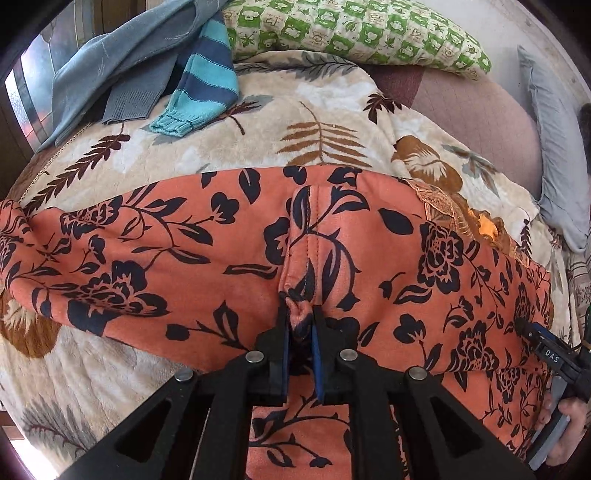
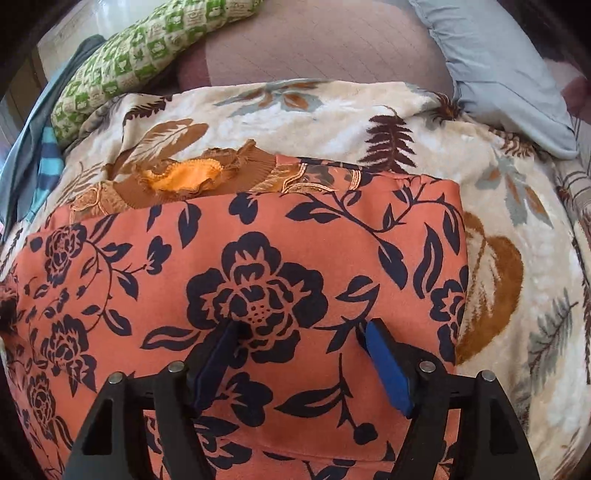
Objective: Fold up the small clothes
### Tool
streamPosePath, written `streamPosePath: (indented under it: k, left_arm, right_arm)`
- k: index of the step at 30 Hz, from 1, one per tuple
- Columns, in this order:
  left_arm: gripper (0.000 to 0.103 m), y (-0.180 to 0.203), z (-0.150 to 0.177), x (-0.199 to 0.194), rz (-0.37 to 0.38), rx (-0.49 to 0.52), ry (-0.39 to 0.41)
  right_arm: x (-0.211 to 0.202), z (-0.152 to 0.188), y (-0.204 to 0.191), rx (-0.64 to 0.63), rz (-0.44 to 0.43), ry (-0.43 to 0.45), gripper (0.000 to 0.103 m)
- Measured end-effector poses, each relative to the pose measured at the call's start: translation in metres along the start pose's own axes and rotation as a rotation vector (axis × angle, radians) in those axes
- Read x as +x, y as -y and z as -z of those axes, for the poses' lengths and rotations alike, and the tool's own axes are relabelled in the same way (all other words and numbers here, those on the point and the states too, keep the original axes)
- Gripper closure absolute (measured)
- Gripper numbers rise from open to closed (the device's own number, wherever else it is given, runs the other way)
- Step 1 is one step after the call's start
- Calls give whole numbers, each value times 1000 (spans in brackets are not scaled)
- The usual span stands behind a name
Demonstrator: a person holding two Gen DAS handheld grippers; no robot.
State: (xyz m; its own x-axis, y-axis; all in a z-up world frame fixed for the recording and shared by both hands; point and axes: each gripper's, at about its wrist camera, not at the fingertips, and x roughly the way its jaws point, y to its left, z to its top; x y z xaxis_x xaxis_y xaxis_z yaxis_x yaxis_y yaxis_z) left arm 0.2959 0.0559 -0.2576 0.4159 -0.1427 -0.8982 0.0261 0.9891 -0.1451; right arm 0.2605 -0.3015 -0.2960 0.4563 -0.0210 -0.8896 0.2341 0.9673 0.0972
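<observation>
An orange garment with a dark floral print [image 1: 147, 258] lies spread across a leaf-patterned blanket [image 1: 325, 110]. My left gripper [image 1: 301, 321] is shut on a bunched fold of it near a stitched seam, and the cloth puckers between the blue pads. In the right wrist view the same garment [image 2: 147, 295] lies flat with a straight right edge. My right gripper [image 2: 301, 326] hovers over a large printed flower with its fingers wide apart and nothing pinched. The right gripper [image 1: 543, 347] also shows at the right edge of the left wrist view, held by a hand [image 1: 569, 417].
A brown and orange frilled garment [image 2: 184, 177] sticks out from under the floral one at its far edge. A teal striped sleeve [image 1: 201, 85] and a grey-blue garment [image 1: 110, 62] lie at the far left. A green checked pillow [image 1: 351, 29] and a grey pillow [image 2: 498, 66] lie behind.
</observation>
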Motion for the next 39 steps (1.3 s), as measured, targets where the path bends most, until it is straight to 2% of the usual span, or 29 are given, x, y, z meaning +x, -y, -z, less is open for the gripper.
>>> streamPosePath:
  k: [3, 6, 7, 8, 10, 13, 15, 18, 20, 22, 24, 26, 28, 29, 31, 33, 34, 36, 38, 39]
  left_arm:
    - [85, 0, 0, -3, -42, -9, 8]
    - [76, -2, -2, -25, -145, -14, 101]
    - [64, -3, -2, -35, -168, -27, 138]
    - [47, -5, -1, -45, -185, -49, 174]
    - [32, -7, 4, -67, -200, -94, 251]
    - [30, -5, 20, -92, -198, -94, 331]
    - [27, -2, 37, -100, -188, -72, 351]
    - [27, -5, 61, -99, -149, -36, 328]
    - [27, -11, 70, -99, -150, -31, 328]
    - [27, -22, 75, -102, -165, -53, 338]
    - [26, -36, 78, -105, -144, -97, 340]
    - [20, -50, 79, -101, -147, -142, 328]
    - [20, -58, 80, -89, -156, -161, 274]
    - [20, -61, 80, -81, -161, -161, 232]
    - [20, -65, 83, -60, -193, -153, 130]
    - [20, -70, 86, -44, -182, -168, 56]
    - [20, -73, 87, -38, -173, -177, 34]
    - [17, -71, 88, -36, -190, -145, 39]
    - [5, -65, 90, -31, -183, -106, 29]
    - [3, -62, 91, -28, -186, -87, 25]
  right_arm:
    - [2, 1, 2, 3, -5, 11, 24]
    - [3, 4, 3, 3, -1, 41, 24]
    - [2, 6, 3, 6, 0, 54, 24]
    - [2, 8, 3, 8, 0, 71, 24]
    - [-1, 13, 0, 7, 5, 112, 23]
    - [-9, 25, 1, 13, 7, 160, 24]
    - [-24, 31, 6, 41, 32, 192, 25]
    - [-56, 45, 5, 55, 65, 256, 25]
    - [-71, 56, 1, 62, 43, 269, 25]
    - [-81, 69, -9, 47, 18, 264, 25]
    - [-85, 83, -25, -3, 12, 244, 25]
    - [-76, 95, -38, -54, 20, 183, 24]
    - [-55, 106, -43, -75, 42, 96, 23]
    - [-57, 110, -42, -65, 41, 148, 20]
    - [-54, 112, -41, -63, 39, 152, 19]
    - [-53, 112, -38, -56, 28, 158, 18]
    - [-54, 114, -37, -53, 23, 163, 17]
    - [-54, 114, -36, -50, 21, 166, 17]
    - [-54, 115, -37, -48, 21, 166, 17]
    - [-54, 115, -36, -46, 19, 164, 17]
